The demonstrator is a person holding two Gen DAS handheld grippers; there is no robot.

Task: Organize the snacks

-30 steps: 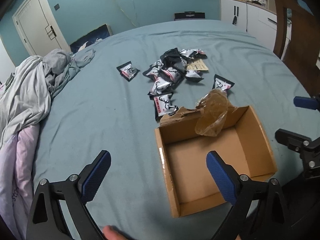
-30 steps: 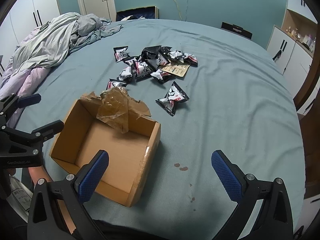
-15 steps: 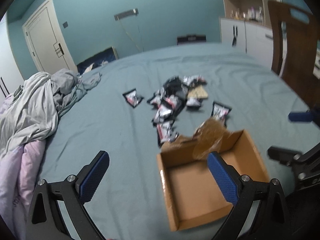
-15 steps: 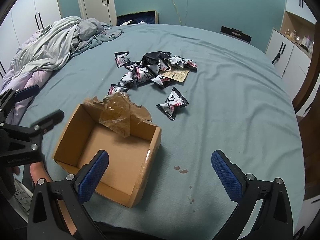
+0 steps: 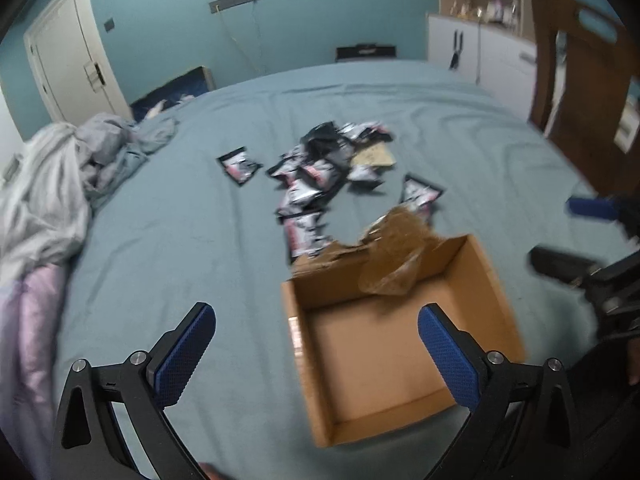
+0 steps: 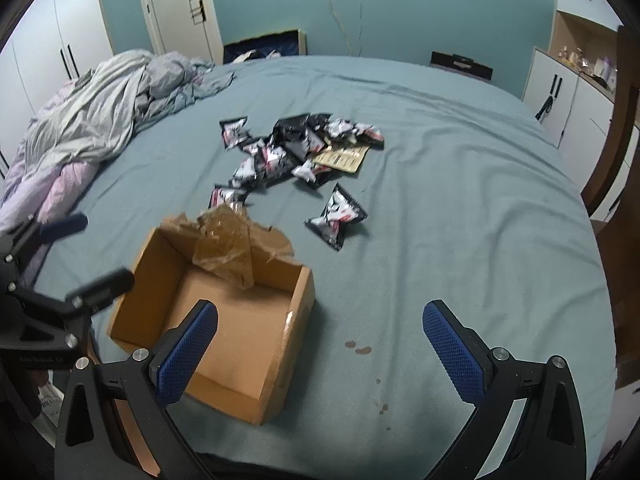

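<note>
An open, empty cardboard box (image 5: 496, 304) (image 6: 300, 312) with torn tape on its far wall lies on the blue bed. Beyond it lies a heap of several black-and-white snack packets (image 5: 320, 168) (image 6: 288, 152), with a tan packet (image 6: 344, 158) among them. One packet (image 6: 336, 216) lies apart, nearer the box, and another (image 5: 239, 166) lies left of the heap. My left gripper (image 5: 316, 360) is open and empty, hovering over the box's left side. My right gripper (image 6: 320, 352) is open and empty over the box's right edge.
A crumpled grey and pink duvet (image 5: 48, 200) (image 6: 100, 120) lies on the bed's left side. A wooden chair (image 5: 580, 80) stands at the right. White cupboards (image 6: 568, 96) and a door (image 5: 68, 68) are behind. Small dark stains (image 6: 358, 347) mark the sheet.
Both grippers have lifted and tilted up, so the box and packets sit lower in view. The left view is blurred from motion. Nothing on the bed has moved.
</note>
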